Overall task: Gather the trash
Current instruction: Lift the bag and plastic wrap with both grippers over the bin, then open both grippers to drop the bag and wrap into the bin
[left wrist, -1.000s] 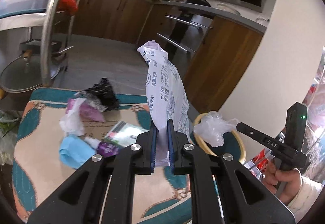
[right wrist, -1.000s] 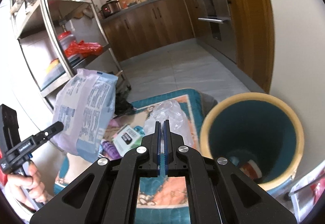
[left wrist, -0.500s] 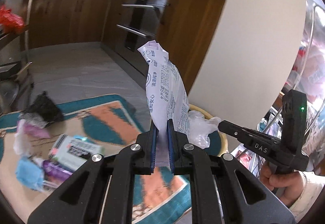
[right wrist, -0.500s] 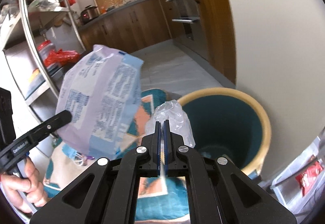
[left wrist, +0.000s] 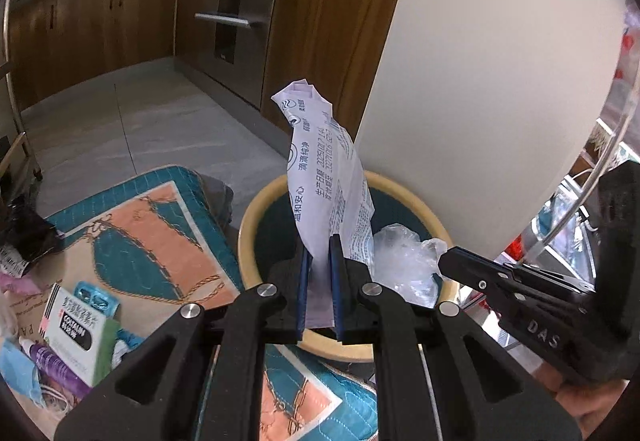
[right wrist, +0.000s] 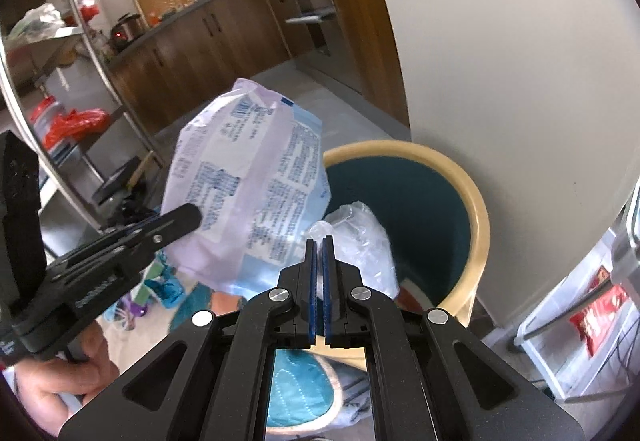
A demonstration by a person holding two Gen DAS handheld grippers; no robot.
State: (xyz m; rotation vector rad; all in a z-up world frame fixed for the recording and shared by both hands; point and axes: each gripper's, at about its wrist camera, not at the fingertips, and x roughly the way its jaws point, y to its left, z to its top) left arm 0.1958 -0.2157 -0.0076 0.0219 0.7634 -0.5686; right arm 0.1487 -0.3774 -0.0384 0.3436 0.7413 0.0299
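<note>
Over the round bin (left wrist: 256, 213), the left tool (left wrist: 319, 245) pinches a printed white wrapper (left wrist: 328, 177) upright, while the right tool (right wrist: 319, 245), nearly closed, grips a crumpled clear plastic bag (right wrist: 360, 233) above the opening.

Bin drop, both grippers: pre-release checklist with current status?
1. Left gripper shut on printed wrapper: ok.
2. Right gripper shut on clear plastic bag: ok.
3. Wrapper over the bin opening: cannot tell; in the right wrist view its bulk looks left of the rim.
4. Bag over opening: ok.
5. Bin has room: ok, little visible at the bottom.
6. Grippers apart from each other: ok.
</note>
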